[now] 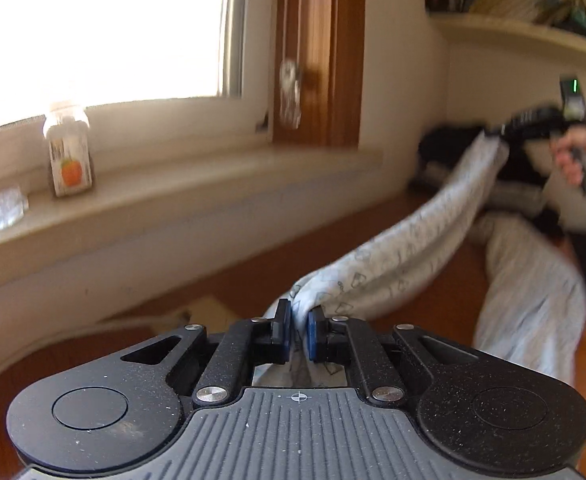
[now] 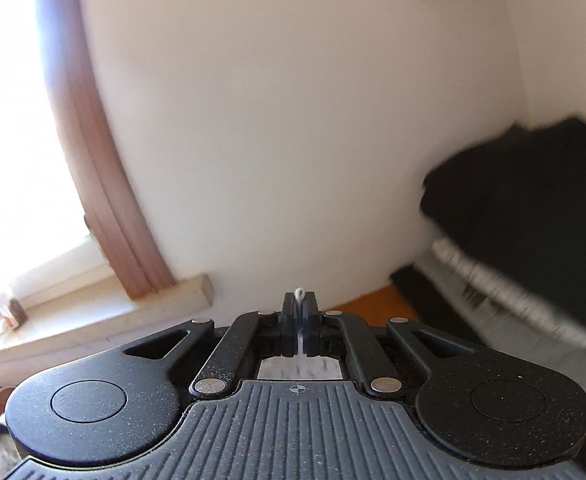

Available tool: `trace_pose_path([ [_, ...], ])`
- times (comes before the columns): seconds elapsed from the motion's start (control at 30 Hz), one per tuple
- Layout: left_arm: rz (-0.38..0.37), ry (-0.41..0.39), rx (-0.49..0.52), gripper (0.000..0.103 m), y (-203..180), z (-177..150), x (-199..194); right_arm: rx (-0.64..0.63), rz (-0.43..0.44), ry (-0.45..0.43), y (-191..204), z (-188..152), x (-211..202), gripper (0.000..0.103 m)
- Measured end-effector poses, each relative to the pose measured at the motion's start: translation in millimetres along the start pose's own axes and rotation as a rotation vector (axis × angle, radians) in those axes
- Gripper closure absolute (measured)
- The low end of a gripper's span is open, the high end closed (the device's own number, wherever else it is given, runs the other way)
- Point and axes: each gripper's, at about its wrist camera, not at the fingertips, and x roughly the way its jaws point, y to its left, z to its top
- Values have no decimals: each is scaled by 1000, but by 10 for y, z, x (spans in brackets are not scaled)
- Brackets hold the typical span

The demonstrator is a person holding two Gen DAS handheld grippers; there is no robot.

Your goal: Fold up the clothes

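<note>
A pale printed garment (image 1: 409,240) hangs stretched in the air between both claws: the left claw (image 1: 300,334) pinches one bunched end, the right claw (image 2: 300,330) clamps a thin edge (only a sliver shows). Its loose part droops over the wooden bench (image 1: 433,312). A jar (image 1: 69,152) stands on the windowsill (image 1: 197,196); dark folded clothes (image 2: 533,196) lie by the wall.

Garment (image 1: 409,248): light grey-white fabric with small dark printed outlines. Lifted and stretched as a bunched band between two clamped points, slanting up to the right. Remainder hangs in loose folds over the wooden surface (image 1: 433,308). Blurred.
</note>
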Motion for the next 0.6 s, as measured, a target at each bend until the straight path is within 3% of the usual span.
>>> trace_pose_path([
  [0.07,-27,-58,-62,94,82,46,-69,-11,2,-27,15,131,-89,100],
  [0.17,70,-44,-94,90,164,44,55,-32,1,-39,116,294,102,99],
  [0.23,168,19,-89,68,199,6,214,-29,-18,-44,206,343,379,95],
  [0.3,238,80,-83,61,248,-41,352,-25,-65,-49,274,302,691,80],
  [0.33,245,103,-82,61,287,-69,393,-26,-79,-39,289,255,833,73],
  [0.37,248,110,-82,61,297,-80,404,-25,-89,-19,289,193,956,73],
  [0.5,255,114,-84,31,298,-101,404,-39,-90,78,163,-126,1185,73],
  [0.6,261,116,-85,30,298,-116,404,-43,-112,157,-35,-322,1216,68],
])
